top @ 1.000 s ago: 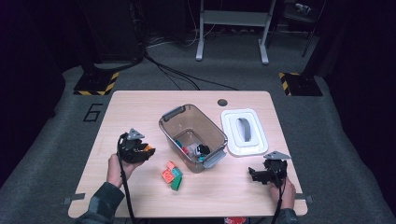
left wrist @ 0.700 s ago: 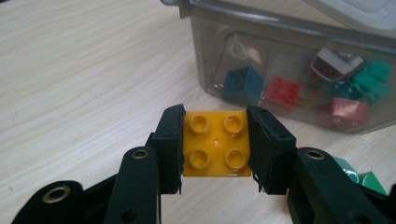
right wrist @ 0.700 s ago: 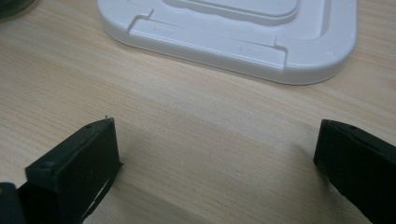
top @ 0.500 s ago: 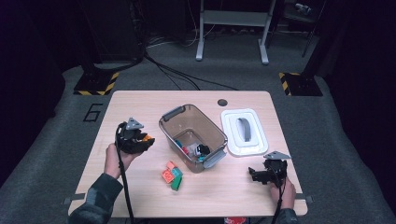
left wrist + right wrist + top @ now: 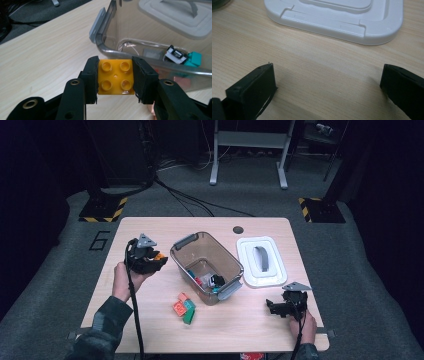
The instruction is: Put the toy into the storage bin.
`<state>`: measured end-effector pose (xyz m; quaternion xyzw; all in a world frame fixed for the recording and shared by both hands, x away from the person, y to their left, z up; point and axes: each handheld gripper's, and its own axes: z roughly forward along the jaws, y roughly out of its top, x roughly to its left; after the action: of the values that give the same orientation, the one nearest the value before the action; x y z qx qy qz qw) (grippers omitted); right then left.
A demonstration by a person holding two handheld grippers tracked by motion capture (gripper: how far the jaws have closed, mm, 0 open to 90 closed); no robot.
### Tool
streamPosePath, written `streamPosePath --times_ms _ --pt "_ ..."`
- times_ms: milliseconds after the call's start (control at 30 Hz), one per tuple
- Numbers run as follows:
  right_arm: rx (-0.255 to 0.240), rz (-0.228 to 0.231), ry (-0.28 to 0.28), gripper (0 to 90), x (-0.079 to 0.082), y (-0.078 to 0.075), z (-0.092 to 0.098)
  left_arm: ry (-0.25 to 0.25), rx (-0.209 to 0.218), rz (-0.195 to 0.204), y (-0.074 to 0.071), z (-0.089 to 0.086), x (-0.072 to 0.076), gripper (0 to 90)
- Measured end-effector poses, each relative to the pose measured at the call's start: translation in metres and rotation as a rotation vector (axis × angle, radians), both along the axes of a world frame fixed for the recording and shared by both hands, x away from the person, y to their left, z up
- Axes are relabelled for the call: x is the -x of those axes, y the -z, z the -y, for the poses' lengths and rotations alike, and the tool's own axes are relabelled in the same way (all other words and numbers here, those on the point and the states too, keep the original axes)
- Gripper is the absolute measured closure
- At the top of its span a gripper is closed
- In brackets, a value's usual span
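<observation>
My left gripper [image 5: 156, 260] is shut on a yellow four-stud brick [image 5: 115, 77], raised above the table just left of the clear plastic bin [image 5: 181, 251]. In the left gripper view the brick sits squarely between both pads, close to the bin's rim [image 5: 130, 55]. Inside the bin lie a teal brick [image 5: 195, 58], a white-and-black piece [image 5: 175, 54] and a red one [image 5: 199, 281]. My right gripper [image 5: 274, 307] rests low at the table's front right, jaws wide apart with only bare wood between them, below the white lid [image 5: 342, 17].
A small cluster of orange, red, teal and green bricks [image 5: 184, 308] lies in front of the bin. The white lid [image 5: 261, 261] with a grey handle lies right of the bin. A dark round hole [image 5: 238, 229] marks the table's far edge.
My left gripper has risen with the yellow brick and shifted toward the bin's left side. The right gripper has stayed where it was.
</observation>
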<state>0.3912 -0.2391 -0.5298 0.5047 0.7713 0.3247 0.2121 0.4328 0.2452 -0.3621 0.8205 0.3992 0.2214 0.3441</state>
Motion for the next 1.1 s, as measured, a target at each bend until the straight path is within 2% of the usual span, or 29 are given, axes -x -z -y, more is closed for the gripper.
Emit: streamPosePath --times_ms 300,633,733,800,867,1100 --pt "0.000 0.000 -0.001 0.0 0.000 0.000 0.000 0.031 0.001 0.035 -0.022 0.019 -0.012 59.2" --pt "0.000 0.000 -0.001 0.0 0.000 0.000 0.000 0.083 0.001 0.046 -0.031 0.046 -0.022 59.2" --pt "-0.001 0.000 0.000 0.0 0.000 0.000 0.000 0.092 -0.003 0.037 -0.029 0.051 -0.024 59.1" --pt "-0.001 -0.001 0.000 0.0 0.000 0.000 0.000 0.103 0.012 0.017 -0.025 0.057 -0.027 59.1" --pt "-0.005 -0.002 0.002 0.0 0.000 0.000 -0.001 0.108 0.010 0.000 -0.021 0.059 -0.029 59.1" --pt "-0.004 -0.001 0.000 0.0 0.000 0.000 0.000 0.120 -0.008 -0.070 0.004 0.066 -0.036 59.0"
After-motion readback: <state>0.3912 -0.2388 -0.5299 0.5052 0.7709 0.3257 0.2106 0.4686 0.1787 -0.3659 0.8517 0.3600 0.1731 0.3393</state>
